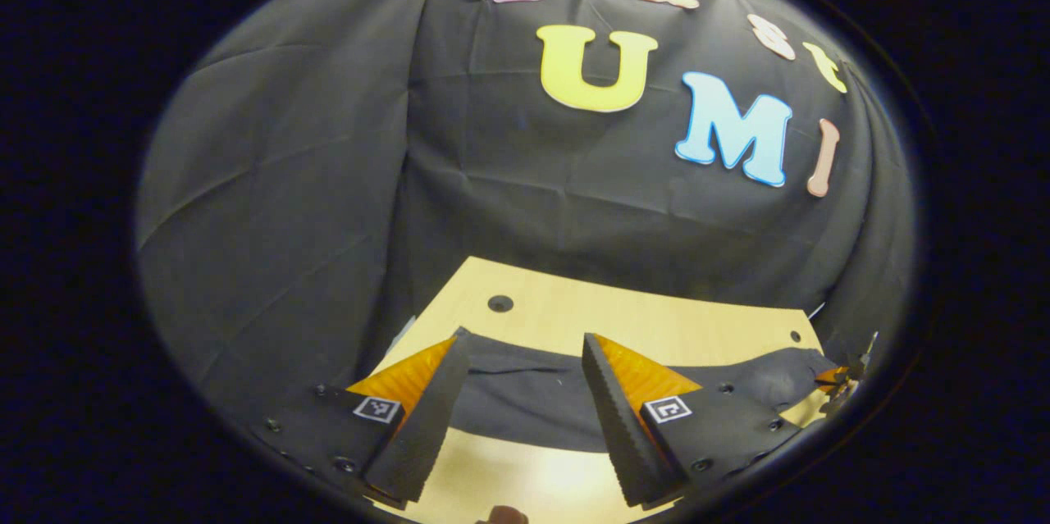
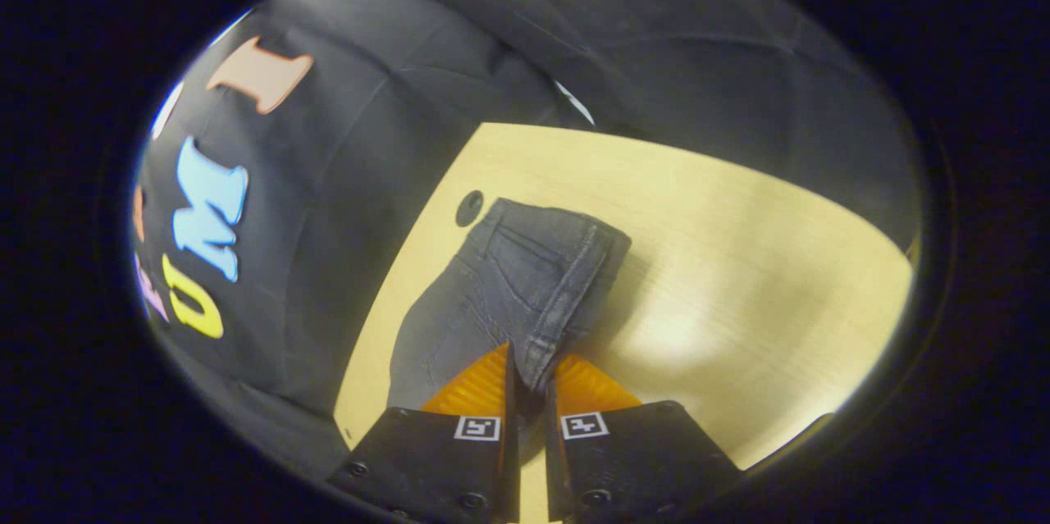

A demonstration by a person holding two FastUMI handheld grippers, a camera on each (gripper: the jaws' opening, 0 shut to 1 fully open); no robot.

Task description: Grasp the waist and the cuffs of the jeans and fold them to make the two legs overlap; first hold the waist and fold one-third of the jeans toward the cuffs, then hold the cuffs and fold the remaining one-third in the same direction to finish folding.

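Dark denim jeans point(image 1: 525, 401) lie in a band across the light wooden table point(image 1: 623, 315), just beyond my left gripper point(image 1: 525, 339). That gripper is open and hovers above the near edge of the cloth, with nothing between its fingers. In the right gripper view, the jeans point(image 2: 509, 286) run away from me toward the table's far corner, showing seams and a pocket. My right gripper point(image 2: 531, 362) is shut on a stitched edge of the denim, lifting it slightly. In the left gripper view, the right gripper point(image 1: 841, 383) shows small at the far right end of the jeans.
Black cloth walls close in the table at the back and on both sides. A round hole point(image 1: 500, 303) sits in the tabletop near the far edge, and the same hole point(image 2: 469, 208) lies beside the jeans' far end. Bare wood point(image 2: 738, 262) stretches to the right of the jeans.
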